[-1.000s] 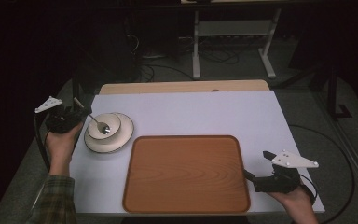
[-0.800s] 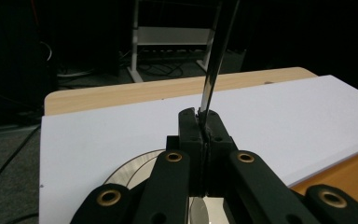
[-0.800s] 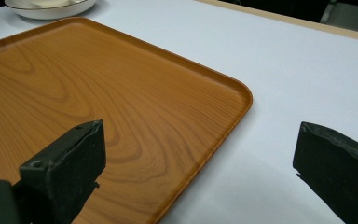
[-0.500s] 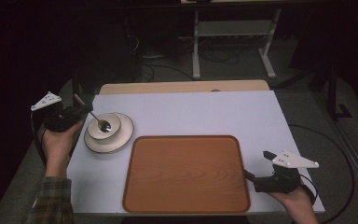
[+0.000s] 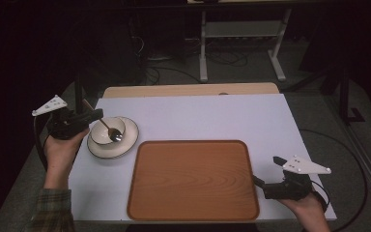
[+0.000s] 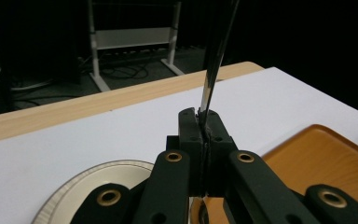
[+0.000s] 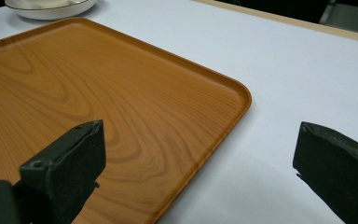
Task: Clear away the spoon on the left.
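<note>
High view: white table (image 5: 198, 116), dark room; wooden tray (image 5: 193, 180) centre, bowl (image 5: 107, 130) on plate (image 5: 125, 142) left. Left gripper view: left gripper (image 6: 204, 128) jaws clamped on spoon (image 6: 216, 56) handle. Right gripper view: right gripper (image 7: 200, 154) jaws wide apart, empty, over tray corner.

overhead cam looks down over the whole table (image 5: 198, 116); both gripper cams sit low and close, sharing the wooden tray (image 7: 98, 102)
</note>
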A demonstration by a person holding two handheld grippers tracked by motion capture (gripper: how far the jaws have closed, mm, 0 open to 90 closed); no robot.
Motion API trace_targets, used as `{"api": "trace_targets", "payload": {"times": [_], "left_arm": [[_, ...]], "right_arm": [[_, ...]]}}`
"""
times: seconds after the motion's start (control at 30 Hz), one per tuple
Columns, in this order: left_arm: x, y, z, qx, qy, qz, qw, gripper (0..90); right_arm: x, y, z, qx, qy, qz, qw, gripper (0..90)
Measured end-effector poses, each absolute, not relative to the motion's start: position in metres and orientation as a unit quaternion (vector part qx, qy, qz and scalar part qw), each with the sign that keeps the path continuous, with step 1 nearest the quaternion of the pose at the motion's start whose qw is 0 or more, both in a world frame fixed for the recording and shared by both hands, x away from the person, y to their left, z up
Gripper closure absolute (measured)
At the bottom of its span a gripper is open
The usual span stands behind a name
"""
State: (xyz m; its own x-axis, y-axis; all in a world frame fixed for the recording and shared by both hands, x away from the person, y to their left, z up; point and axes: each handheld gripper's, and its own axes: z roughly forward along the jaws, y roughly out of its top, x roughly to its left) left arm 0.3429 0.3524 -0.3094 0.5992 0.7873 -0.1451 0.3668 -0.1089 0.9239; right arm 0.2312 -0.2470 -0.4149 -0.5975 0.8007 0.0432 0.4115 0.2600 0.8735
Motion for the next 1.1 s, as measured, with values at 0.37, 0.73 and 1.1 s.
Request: {"api": "trace_targets", "payload": {"times": [0.37, 0.73, 1.1], "left_arm": [[0.332, 0.34, -0.307, 0.727, 0.384, 0.182, 0.539, 88.2], [0.318, 0.326, -0.309, 0.747, 0.365, 0.162, 0.531, 88.2], [0.304, 0.306, -0.319, 0.774, 0.344, 0.131, 0.515, 88.2]], "right_arm": [[0.231, -0.248, -0.415, 0.397, 0.764, 0.464, 0.211, 1.8], [0.231, -0.248, -0.414, 0.396, 0.76, 0.469, 0.211, 1.8], [0.23, -0.249, -0.413, 0.395, 0.758, 0.473, 0.211, 1.8]]}}
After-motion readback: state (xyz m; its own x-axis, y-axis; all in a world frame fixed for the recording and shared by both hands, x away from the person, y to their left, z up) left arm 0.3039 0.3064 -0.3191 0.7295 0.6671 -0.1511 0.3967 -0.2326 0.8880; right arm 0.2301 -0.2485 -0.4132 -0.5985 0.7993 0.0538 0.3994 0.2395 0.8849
